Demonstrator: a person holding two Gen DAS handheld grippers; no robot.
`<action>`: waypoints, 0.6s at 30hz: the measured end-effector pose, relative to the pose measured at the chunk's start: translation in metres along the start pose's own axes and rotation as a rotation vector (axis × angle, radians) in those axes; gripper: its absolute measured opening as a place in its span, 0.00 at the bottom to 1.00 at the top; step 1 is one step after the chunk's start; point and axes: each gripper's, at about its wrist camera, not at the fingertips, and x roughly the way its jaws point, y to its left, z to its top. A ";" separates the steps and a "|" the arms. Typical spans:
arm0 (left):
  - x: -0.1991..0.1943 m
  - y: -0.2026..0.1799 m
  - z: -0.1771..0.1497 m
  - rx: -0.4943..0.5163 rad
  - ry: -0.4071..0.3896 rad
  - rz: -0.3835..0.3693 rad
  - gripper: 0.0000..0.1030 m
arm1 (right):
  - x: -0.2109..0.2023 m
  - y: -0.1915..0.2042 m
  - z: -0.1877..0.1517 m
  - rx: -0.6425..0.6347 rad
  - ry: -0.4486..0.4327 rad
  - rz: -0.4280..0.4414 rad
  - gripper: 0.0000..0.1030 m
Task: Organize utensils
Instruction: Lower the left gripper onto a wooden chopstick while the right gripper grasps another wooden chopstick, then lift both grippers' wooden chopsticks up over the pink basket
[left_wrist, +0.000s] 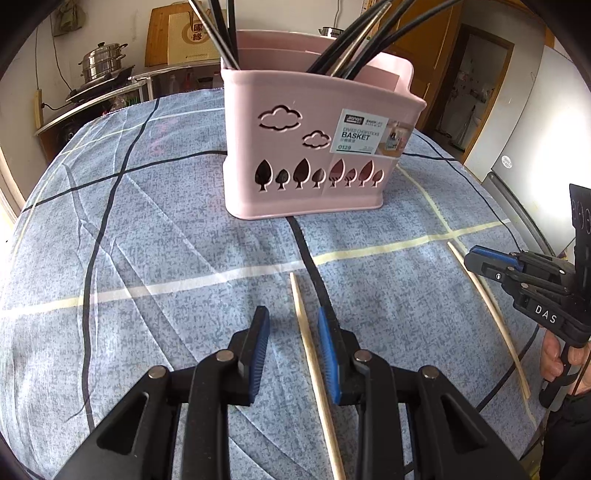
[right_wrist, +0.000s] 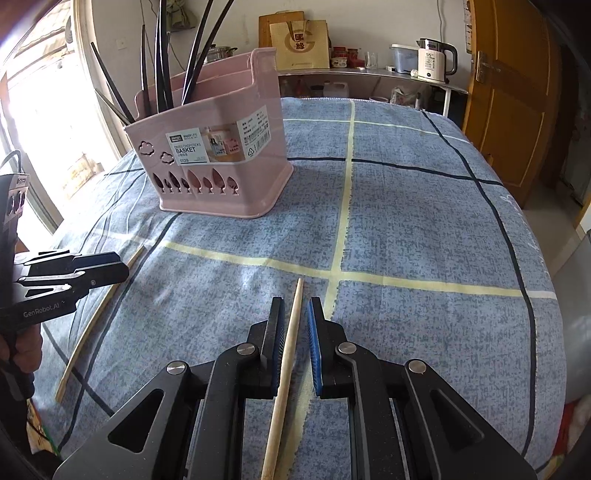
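Note:
A pink chopsticks basket (left_wrist: 314, 147) stands on the blue checked cloth, with several black chopsticks (left_wrist: 354, 44) in it; it also shows in the right wrist view (right_wrist: 218, 162). Two wooden chopsticks lie flat on the cloth. My left gripper (left_wrist: 291, 321) is open, its jaws on either side of one wooden chopstick (left_wrist: 306, 332), closer to the right pad. My right gripper (right_wrist: 294, 314) is open around the other wooden chopstick (right_wrist: 290, 343). Each gripper shows in the other's view, the right one (left_wrist: 491, 264) and the left one (right_wrist: 107, 267), each over its chopstick (left_wrist: 491, 306) (right_wrist: 96, 321).
The cloth-covered table (right_wrist: 424, 221) drops off at its rounded edges. Behind it stand a shelf with a kettle (right_wrist: 432, 61), a paper bag (right_wrist: 301, 44) and a steel pot (left_wrist: 101, 61). A wooden door (right_wrist: 513, 96) is at the right.

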 end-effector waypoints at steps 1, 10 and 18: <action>0.000 -0.001 0.000 0.006 -0.005 0.005 0.28 | 0.002 0.000 0.000 0.000 0.006 -0.001 0.12; 0.005 -0.016 0.004 0.048 -0.008 0.060 0.28 | 0.009 0.007 0.005 -0.042 0.027 -0.028 0.12; 0.006 -0.024 0.008 0.070 -0.004 0.075 0.07 | 0.010 0.010 0.007 -0.037 0.036 -0.017 0.06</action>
